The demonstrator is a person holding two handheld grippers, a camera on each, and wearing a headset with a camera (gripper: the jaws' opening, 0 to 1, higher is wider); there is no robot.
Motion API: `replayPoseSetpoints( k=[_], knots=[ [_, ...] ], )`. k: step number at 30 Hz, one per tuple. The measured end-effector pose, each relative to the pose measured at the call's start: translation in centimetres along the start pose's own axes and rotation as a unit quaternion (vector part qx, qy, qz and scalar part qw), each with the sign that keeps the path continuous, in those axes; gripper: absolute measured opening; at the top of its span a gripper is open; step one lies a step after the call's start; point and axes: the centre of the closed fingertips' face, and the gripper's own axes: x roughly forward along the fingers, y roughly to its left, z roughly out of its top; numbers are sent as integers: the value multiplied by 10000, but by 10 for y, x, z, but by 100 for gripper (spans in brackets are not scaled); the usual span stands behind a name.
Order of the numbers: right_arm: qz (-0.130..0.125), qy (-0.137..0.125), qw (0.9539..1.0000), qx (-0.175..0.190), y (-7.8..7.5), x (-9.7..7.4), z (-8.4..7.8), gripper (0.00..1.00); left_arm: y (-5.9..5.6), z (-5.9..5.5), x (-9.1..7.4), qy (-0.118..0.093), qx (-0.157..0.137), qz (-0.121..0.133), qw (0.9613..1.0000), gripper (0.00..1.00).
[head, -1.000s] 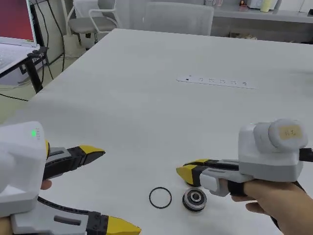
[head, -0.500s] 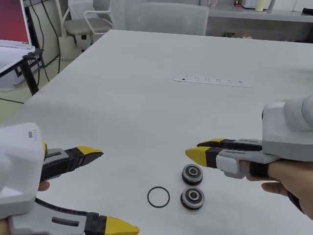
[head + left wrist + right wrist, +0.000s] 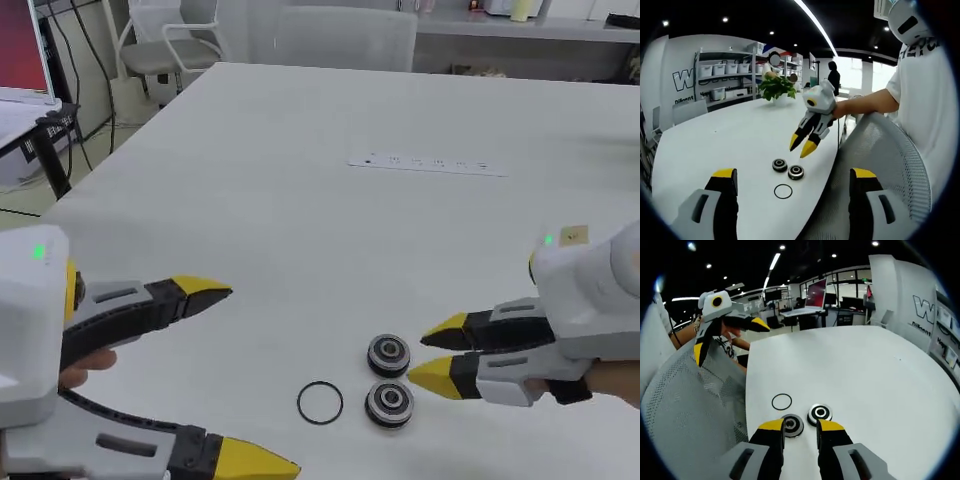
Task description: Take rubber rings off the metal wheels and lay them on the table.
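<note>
"Wheels, where are they?"
"Two small metal wheels (image 3: 388, 353) lie flat, side by side, on the smooth white desk (image 3: 300, 200), just right of the rubber ring (image 3: 320, 402). Each is a round disc, shiny at the hub and dark around the rim."
"And that ring itself?"
"It's a thin black loop, perfectly round, lying flat on its own. It's close to the nearer wheel (image 3: 389, 400) but apart from it."
"Grippers?"
"The right gripper (image 3: 440, 353) is past the wheels from the ring, its yellow-tipped jaws slightly apart and holding nothing, tips just beside both wheels. The left gripper (image 3: 257, 380) is on the ring's other side, jaws spread wide and empty."
</note>
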Motion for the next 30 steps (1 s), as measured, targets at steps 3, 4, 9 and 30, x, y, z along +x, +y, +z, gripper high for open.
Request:
replayPoseSetpoints(
  k=[3, 4, 9, 30],
  knots=[
    [37, 78, 9999, 59, -2, 2, -6, 24, 1, 12, 4, -33, 186, -57, 9998, 91],
    [49, 109, 9999, 52, -2, 3, -8, 24, 1, 17, 6, -13, 290, -105, 9995, 91],
    [183, 350, 9992, 5, 2, 9, -22, 25, -1, 28, 24, 73, 680, -332, 9971, 90],
    [366, 484, 9982, 34, 8, 20, -34, 25, -5, -7, 122, 371, 903, -1004, 9902, 63]
  ],
)
